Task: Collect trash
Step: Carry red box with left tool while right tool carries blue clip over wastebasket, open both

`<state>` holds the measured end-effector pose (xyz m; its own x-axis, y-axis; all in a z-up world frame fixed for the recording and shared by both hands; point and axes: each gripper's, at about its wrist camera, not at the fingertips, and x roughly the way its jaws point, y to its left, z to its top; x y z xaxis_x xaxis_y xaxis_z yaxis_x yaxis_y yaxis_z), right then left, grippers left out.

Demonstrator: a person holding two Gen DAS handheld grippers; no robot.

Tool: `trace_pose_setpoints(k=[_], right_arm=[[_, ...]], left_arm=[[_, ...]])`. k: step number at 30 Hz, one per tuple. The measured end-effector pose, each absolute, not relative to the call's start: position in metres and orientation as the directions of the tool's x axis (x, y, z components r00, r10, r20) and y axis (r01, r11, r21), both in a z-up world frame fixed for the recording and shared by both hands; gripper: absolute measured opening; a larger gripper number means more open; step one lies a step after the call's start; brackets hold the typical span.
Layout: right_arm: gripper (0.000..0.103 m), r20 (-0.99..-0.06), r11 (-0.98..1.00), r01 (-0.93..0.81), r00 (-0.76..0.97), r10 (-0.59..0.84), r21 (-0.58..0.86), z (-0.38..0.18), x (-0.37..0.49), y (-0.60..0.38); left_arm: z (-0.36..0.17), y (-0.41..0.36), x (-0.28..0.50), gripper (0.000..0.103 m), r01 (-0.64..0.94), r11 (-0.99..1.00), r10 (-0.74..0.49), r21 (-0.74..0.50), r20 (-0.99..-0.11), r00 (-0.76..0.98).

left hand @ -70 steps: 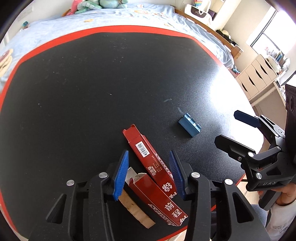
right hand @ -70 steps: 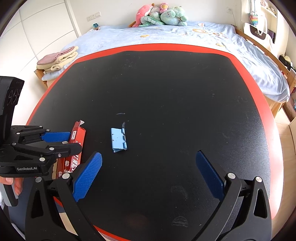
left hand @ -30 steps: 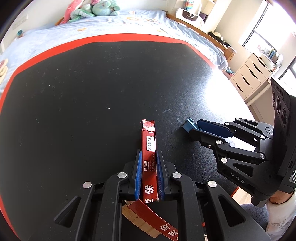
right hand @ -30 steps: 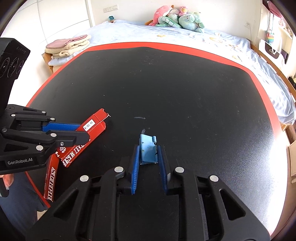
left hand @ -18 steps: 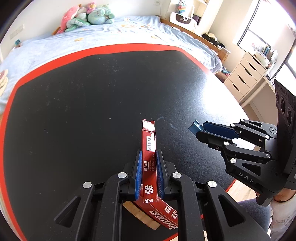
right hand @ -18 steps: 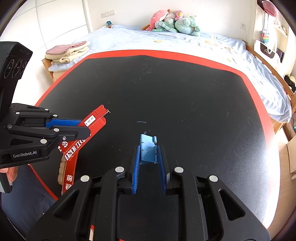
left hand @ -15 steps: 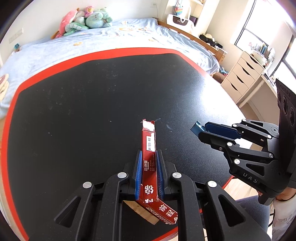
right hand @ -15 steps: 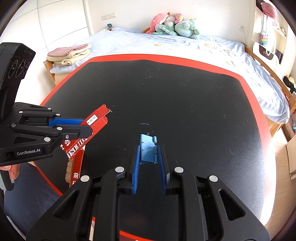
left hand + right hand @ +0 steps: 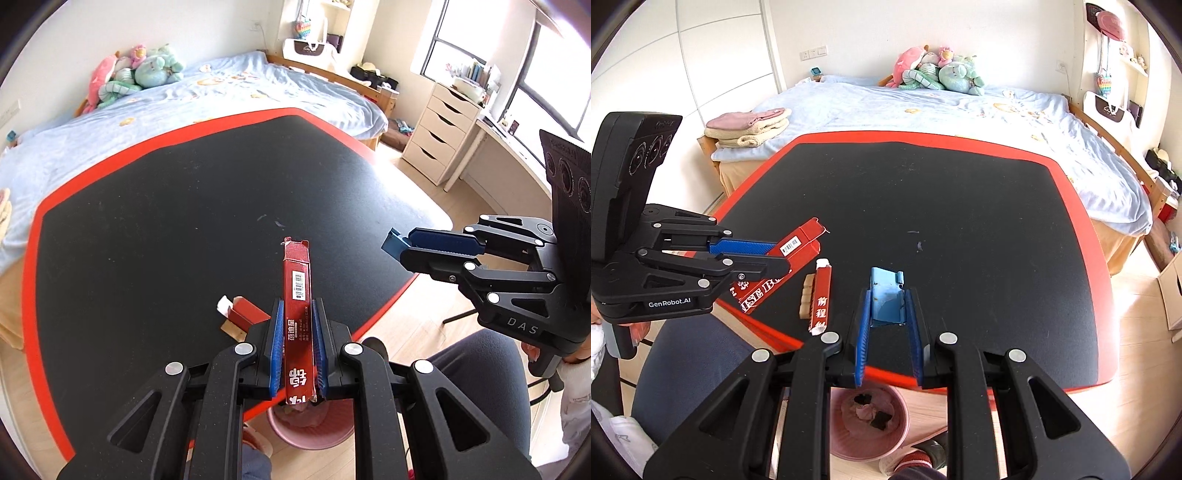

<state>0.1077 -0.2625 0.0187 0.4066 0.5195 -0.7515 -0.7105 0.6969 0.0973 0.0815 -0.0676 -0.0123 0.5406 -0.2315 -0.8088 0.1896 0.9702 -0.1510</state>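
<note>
My left gripper (image 9: pixel 297 325) is shut on a long red carton (image 9: pixel 297 280), held in the air over the table's near edge; it also shows in the right wrist view (image 9: pixel 798 247). My right gripper (image 9: pixel 888 314) is shut on a small blue box (image 9: pixel 886 297), also lifted; the left wrist view shows that blue box (image 9: pixel 392 244) at its tips. A second red carton (image 9: pixel 820 299) lies on the black table (image 9: pixel 960 221) on a tan wooden piece (image 9: pixel 805 295). A pink trash bin (image 9: pixel 871 421) stands on the floor below both grippers.
The table has a red border (image 9: pixel 1067 192). A bed with plush toys (image 9: pixel 934 74) is behind it. White drawers (image 9: pixel 439 144) stand to the right. A dark chair seat (image 9: pixel 476 365) is near the bin.
Both grippers have lifted and pulled back from the table with their items. The second red carton stayed on the table. The pink bin has come into view below.
</note>
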Motion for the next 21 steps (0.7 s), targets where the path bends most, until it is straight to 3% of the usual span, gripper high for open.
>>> trace_pose_setpoints(k=[21], right_arm=[[0.019,-0.801,0.704,-0.689,0.319,0.507,0.171,-0.014,0.012,-0.302]], left_arm=[[-0.042,-0.097,-0.004,0.015,0.256,0.956,-0.255,-0.146,-0.846,0.468]])
